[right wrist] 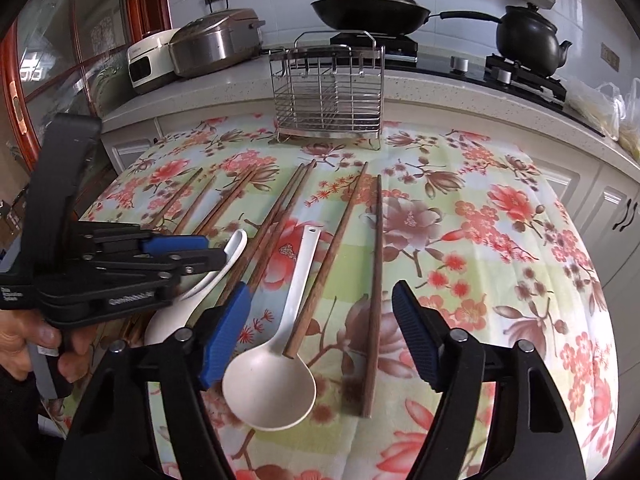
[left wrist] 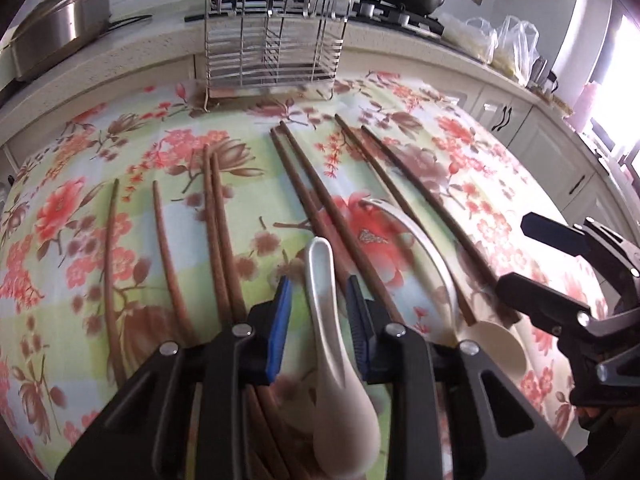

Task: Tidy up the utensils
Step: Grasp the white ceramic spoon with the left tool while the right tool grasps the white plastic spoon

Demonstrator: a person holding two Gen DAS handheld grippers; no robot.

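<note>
Several brown wooden chopsticks (left wrist: 308, 196) lie in pairs on the floral tablecloth (left wrist: 80, 240). My left gripper (left wrist: 320, 292) straddles the handle of a small white ceramic spoon (left wrist: 332, 320), jaws a little apart on either side, not clamped. That spoon also shows in the right wrist view (right wrist: 200, 280), with the left gripper (right wrist: 192, 248) over it. My right gripper (right wrist: 320, 320) is wide open above a larger white spoon (right wrist: 276, 364), whose bowl one chopstick (right wrist: 332, 256) rests on. A wire utensil rack (right wrist: 328, 92) stands empty at the table's far edge.
Behind the table runs a counter (right wrist: 440, 92) with a rice cooker (right wrist: 212, 40), a wok (right wrist: 372, 8) and a black kettle (right wrist: 528, 40) on the stove. Plastic bags (left wrist: 500, 40) sit at the right. White cabinets (right wrist: 616, 208) stand to the right.
</note>
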